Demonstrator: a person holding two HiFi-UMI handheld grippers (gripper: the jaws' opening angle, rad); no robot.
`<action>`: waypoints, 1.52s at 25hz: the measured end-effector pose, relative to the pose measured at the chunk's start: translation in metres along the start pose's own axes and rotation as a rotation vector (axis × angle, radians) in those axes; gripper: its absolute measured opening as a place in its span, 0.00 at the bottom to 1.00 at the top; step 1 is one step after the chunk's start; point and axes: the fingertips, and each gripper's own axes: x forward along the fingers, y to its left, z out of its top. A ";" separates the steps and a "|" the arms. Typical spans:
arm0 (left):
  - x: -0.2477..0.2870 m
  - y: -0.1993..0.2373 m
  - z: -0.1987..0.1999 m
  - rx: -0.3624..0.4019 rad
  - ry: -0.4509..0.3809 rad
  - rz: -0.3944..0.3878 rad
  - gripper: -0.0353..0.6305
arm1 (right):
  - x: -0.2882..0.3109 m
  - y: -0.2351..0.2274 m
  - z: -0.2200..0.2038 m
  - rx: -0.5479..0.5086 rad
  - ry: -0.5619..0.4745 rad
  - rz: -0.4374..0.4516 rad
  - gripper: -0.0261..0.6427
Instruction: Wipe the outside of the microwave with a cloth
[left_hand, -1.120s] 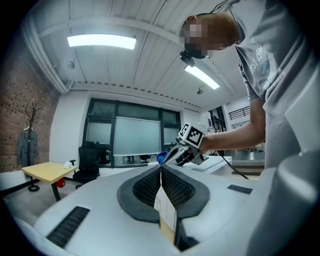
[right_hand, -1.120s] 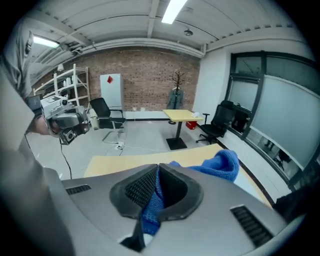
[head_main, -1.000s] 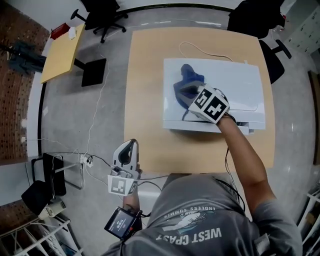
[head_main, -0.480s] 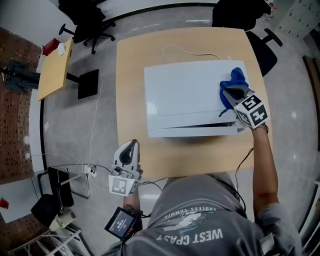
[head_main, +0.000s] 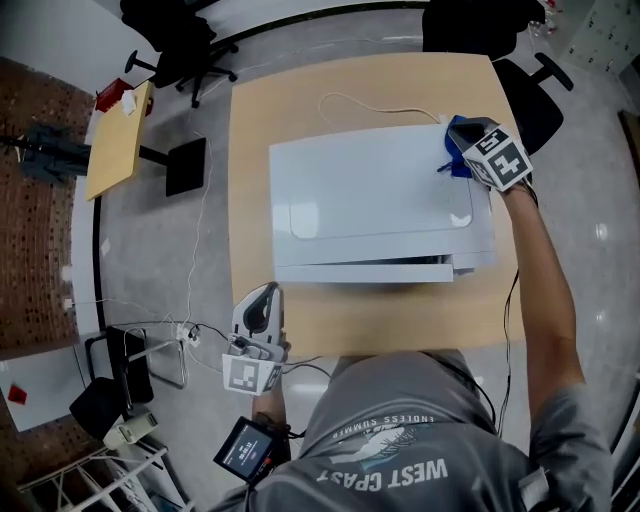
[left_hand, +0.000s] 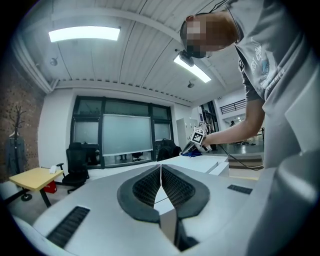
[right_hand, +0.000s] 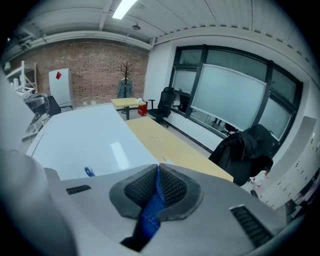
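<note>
The white microwave (head_main: 380, 200) stands on the wooden table (head_main: 250, 150), seen from above in the head view. My right gripper (head_main: 453, 136) is at the far right corner of its top, shut on a blue cloth (head_main: 457, 165) that lies against the surface. In the right gripper view the cloth (right_hand: 150, 215) is pinched between the closed pads (right_hand: 172, 187), with the microwave top (right_hand: 85, 140) behind. My left gripper (head_main: 262, 292) hangs off the table's near left edge, away from the microwave. Its jaws (left_hand: 161, 169) are shut with nothing between them.
A white power cable (head_main: 370, 100) curls on the table behind the microwave. Black office chairs (head_main: 180, 40) stand beyond the table's far edge. A small yellow table (head_main: 115, 140) is at the left. Cables and a folding chair (head_main: 120, 370) lie on the floor at the near left.
My right gripper swept the blue cloth across the microwave top from left of centre to its right edge, then back to the far right corner. The left gripper stayed beside the table's near edge.
</note>
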 end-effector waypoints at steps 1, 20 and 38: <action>0.000 -0.002 -0.001 -0.001 0.004 0.007 0.09 | 0.008 -0.002 0.007 -0.025 -0.003 0.010 0.08; -0.083 0.050 -0.056 -0.196 -0.036 0.222 0.09 | 0.141 0.255 0.234 -0.400 -0.091 0.467 0.08; -0.159 0.134 -0.153 -0.403 -0.086 0.327 0.09 | 0.253 0.397 0.134 -1.196 1.067 0.716 0.08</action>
